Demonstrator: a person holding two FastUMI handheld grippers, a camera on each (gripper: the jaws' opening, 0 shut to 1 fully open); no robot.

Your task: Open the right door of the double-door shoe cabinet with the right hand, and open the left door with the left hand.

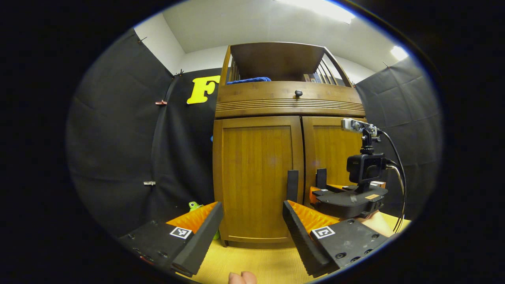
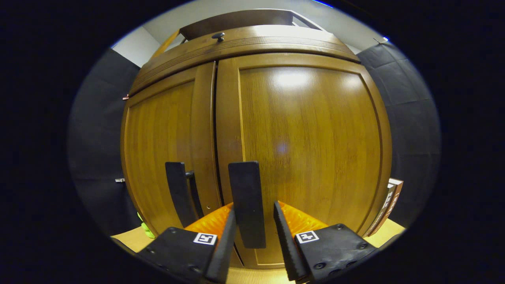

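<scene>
Ahead, both cabinet doors (image 2: 307, 157) are closed. Right gripper (image 2: 254, 232) straddles the right door's handle (image 2: 246, 203), fingers seemingly not yet touching. Left gripper (image 1: 250, 221) gapes wide, left handle (image 1: 292, 185) at one o'clock.

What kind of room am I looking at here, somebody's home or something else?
Probably a recording booth staged like a home, not a real one: black cloth walls hang around a wooden shoe cabinet standing on a yellow table, and camera-carrying tongs reach for its door handle.
</scene>
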